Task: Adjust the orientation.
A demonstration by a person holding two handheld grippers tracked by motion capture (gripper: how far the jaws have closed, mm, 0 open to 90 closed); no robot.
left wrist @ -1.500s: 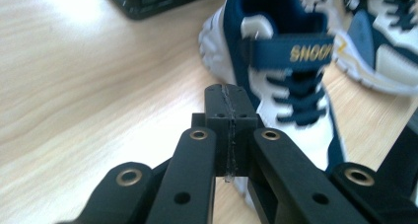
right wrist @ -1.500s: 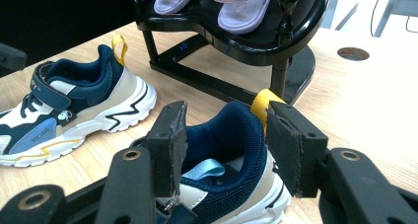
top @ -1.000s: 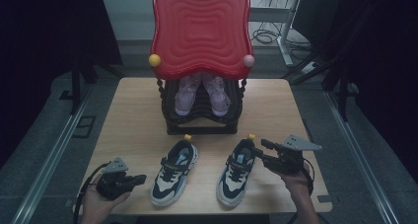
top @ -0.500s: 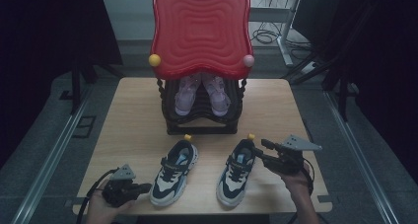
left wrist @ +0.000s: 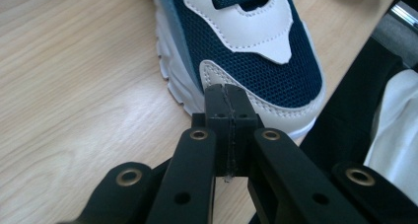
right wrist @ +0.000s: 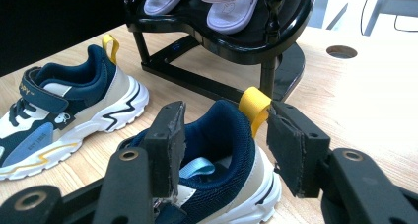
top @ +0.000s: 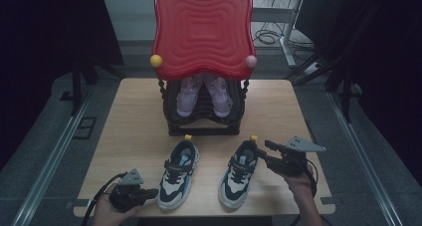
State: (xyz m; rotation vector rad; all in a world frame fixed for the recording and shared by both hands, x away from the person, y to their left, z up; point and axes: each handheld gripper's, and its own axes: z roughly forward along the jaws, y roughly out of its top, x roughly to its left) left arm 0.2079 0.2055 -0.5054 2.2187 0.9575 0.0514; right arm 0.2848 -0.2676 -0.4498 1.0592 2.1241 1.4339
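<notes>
Two navy, white and beige sneakers with yellow heel tabs stand at the table's front, the left sneaker (top: 178, 173) and the right sneaker (top: 239, 173). My left gripper (top: 153, 190) lies low by the front edge, shut and empty. In the left gripper view its tips (left wrist: 227, 103) sit just short of the left sneaker's toe (left wrist: 246, 41). My right gripper (top: 265, 151) is open at the right sneaker's heel. In the right gripper view its jaws (right wrist: 226, 130) straddle that padded heel (right wrist: 222, 130), and the yellow tab (right wrist: 254, 108) is close to the right jaw.
A black shoe rack (top: 204, 121) with a tall red wavy panel (top: 203, 32) stands mid-table and holds a pair of purple sandals (top: 204, 94). The left sneaker (right wrist: 59, 110) lies to the left in the right gripper view. The table's front edge (top: 199, 212) runs close below both hands.
My left gripper has slid toward the front edge and a little right, ending at the left sneaker's toe. The right gripper and both sneakers have stayed put.
</notes>
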